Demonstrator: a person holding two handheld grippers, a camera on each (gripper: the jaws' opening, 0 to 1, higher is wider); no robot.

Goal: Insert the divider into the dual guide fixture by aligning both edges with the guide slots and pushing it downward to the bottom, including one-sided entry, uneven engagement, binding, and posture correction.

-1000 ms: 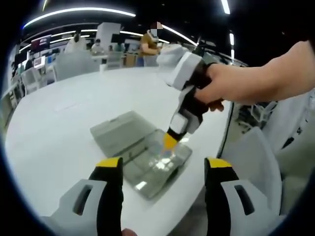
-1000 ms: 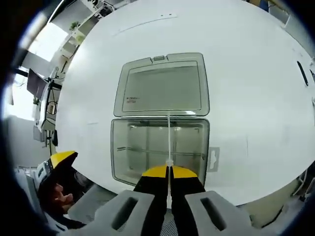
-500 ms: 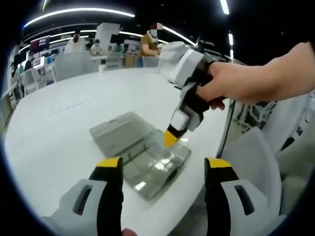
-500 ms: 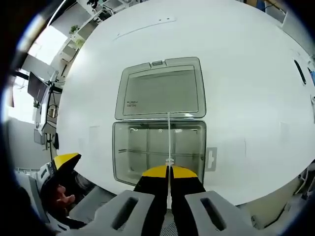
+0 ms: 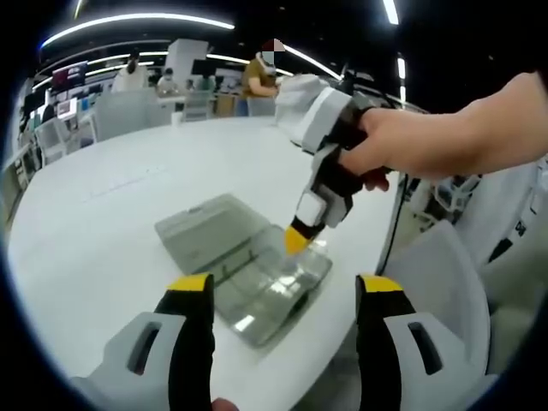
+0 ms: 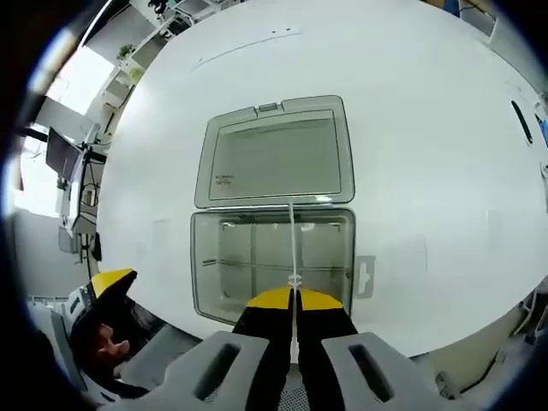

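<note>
A clear plastic compartment box (image 6: 272, 261) lies open on the white table, its lid (image 6: 274, 158) folded flat behind it. In the right gripper view my right gripper (image 6: 294, 300) is shut on a thin clear divider (image 6: 292, 244), held edge-on above the box's middle. The left gripper view shows the same box (image 5: 257, 278) with the right gripper (image 5: 295, 242) hanging over it, yellow tips pointing down, a hand around its grip. My left gripper (image 5: 287, 287) stands open in front of the box with nothing between its fingers.
The round white table (image 5: 103, 214) has its edge (image 5: 390, 248) close to the box on the right. White chairs (image 5: 445, 274) stand beside it. People and desks (image 5: 137, 77) are far behind. A small clear tab (image 6: 365, 276) lies right of the box.
The right gripper with the divider has shifted slightly over the box, first lifting a little, then settling back. The left gripper has stayed still and open.
</note>
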